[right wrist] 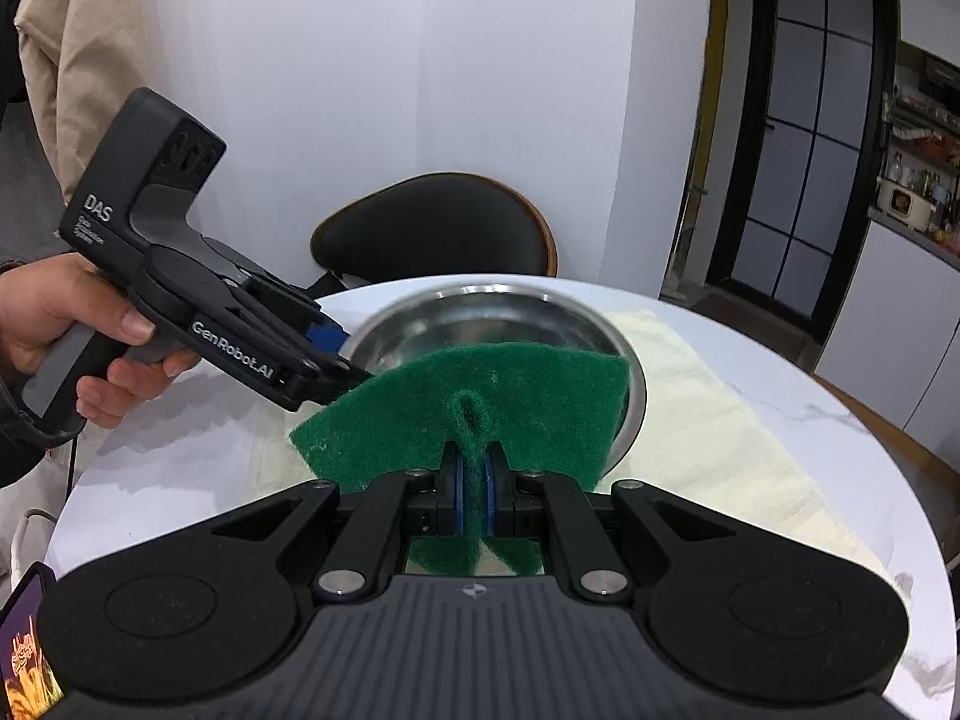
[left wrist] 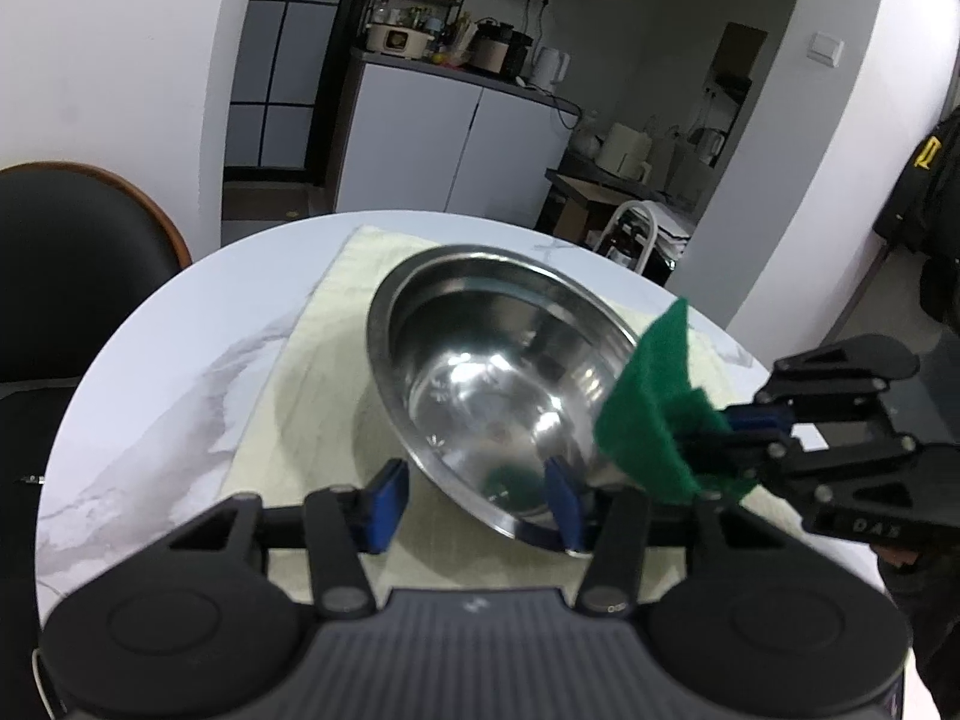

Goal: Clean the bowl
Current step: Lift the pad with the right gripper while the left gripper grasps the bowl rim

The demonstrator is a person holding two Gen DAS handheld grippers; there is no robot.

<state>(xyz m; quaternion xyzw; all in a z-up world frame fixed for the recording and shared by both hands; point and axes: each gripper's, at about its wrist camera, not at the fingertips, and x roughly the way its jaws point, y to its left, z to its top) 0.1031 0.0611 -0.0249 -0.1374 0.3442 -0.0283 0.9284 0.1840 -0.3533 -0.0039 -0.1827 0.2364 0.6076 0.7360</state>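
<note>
The steel bowl [left wrist: 504,384] sits tipped on the pale cloth [left wrist: 300,372] that covers the middle of the round white tabletop [left wrist: 150,396], its open mouth angled up toward the left wrist camera and its shiny inside catching reflections. Right at the bowl's near rim is the left claw [left wrist: 474,501], spread wide: one blue pad [left wrist: 387,501] stands on the cloth just outside the bowl, the other is against the rim, and whether it actually bears on the metal I cannot tell. Over the bowl's far side from that claw hangs the green scouring pad [right wrist: 474,414], pinched hard in the middle so it puckers, clenched between the blue pads of the right claw [right wrist: 474,501]. The pad overlaps the bowl's rim in both views; contact with the steel is not clear. Beyond the bowl, a black chair [right wrist: 438,228] stands against the white wall.
</note>
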